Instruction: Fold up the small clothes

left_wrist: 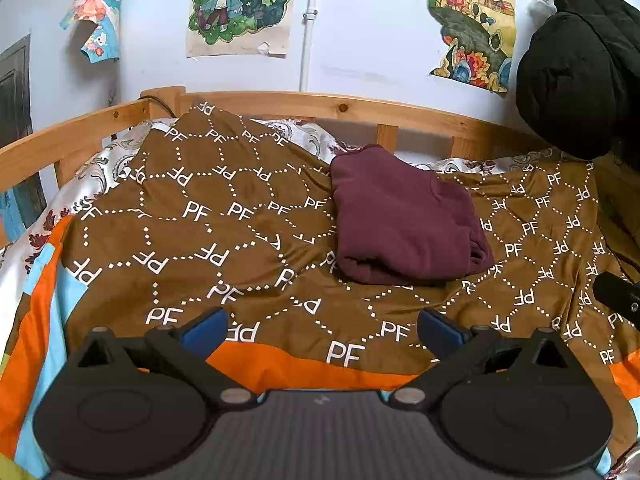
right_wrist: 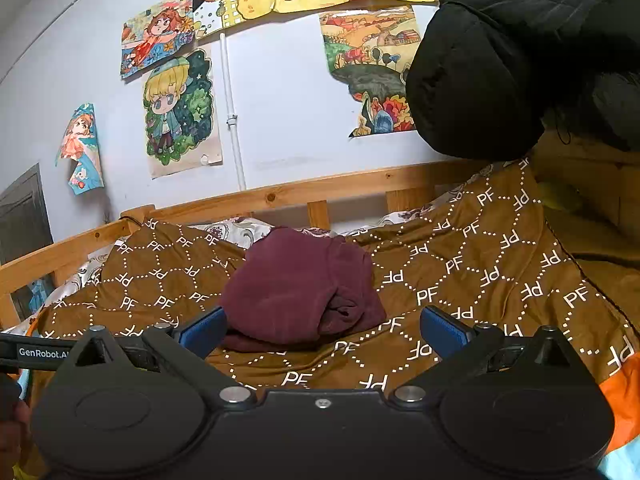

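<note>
A maroon garment (left_wrist: 404,216) lies folded into a compact bundle on the brown blanket (left_wrist: 208,216) printed with "PF", toward the back of the bed. It also shows in the right wrist view (right_wrist: 300,284). My left gripper (left_wrist: 322,326) is open and empty, held above the blanket's near edge, well short of the garment. My right gripper (right_wrist: 322,326) is open and empty, just in front of the garment's near edge, its left finger (right_wrist: 202,330) close to the fold. The other gripper's body (right_wrist: 36,354) shows at the left edge.
A wooden bed rail (left_wrist: 280,106) runs along the back and left. A black padded jacket (left_wrist: 580,64) hangs at the right, also in the right wrist view (right_wrist: 508,52). Drawings hang on the wall (right_wrist: 280,92). A patterned white sheet (left_wrist: 96,168) lies under the blanket.
</note>
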Demonstrator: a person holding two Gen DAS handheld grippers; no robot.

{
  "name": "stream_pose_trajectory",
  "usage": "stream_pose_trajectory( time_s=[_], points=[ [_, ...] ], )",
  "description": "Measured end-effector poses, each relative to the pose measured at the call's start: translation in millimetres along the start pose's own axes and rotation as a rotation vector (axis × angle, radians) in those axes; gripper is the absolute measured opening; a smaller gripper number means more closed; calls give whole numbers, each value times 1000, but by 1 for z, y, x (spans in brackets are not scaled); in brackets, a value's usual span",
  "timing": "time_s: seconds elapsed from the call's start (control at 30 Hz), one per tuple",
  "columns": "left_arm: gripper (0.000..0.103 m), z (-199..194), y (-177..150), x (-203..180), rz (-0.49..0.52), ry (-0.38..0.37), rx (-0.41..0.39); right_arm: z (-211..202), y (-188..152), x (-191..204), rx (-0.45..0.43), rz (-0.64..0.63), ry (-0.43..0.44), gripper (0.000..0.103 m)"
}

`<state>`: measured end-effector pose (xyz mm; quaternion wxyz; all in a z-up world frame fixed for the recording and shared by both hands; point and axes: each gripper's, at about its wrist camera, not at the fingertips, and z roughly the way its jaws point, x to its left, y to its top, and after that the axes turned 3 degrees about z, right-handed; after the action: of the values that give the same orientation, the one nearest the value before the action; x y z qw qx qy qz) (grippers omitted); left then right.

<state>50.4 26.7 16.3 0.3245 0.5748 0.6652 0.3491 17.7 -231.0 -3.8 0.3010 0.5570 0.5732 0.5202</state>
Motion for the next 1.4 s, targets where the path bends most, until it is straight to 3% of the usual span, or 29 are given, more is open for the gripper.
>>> stream_pose_trajectory(
  time_s=[0.57,1.4],
  points=[
    [102,4,0,7,-45,8,28,0,0,-3,8,7,-5,102],
    [102,2,-3,1,18,21,12,4,-1,-6,10,25,-18,102]
  ],
)
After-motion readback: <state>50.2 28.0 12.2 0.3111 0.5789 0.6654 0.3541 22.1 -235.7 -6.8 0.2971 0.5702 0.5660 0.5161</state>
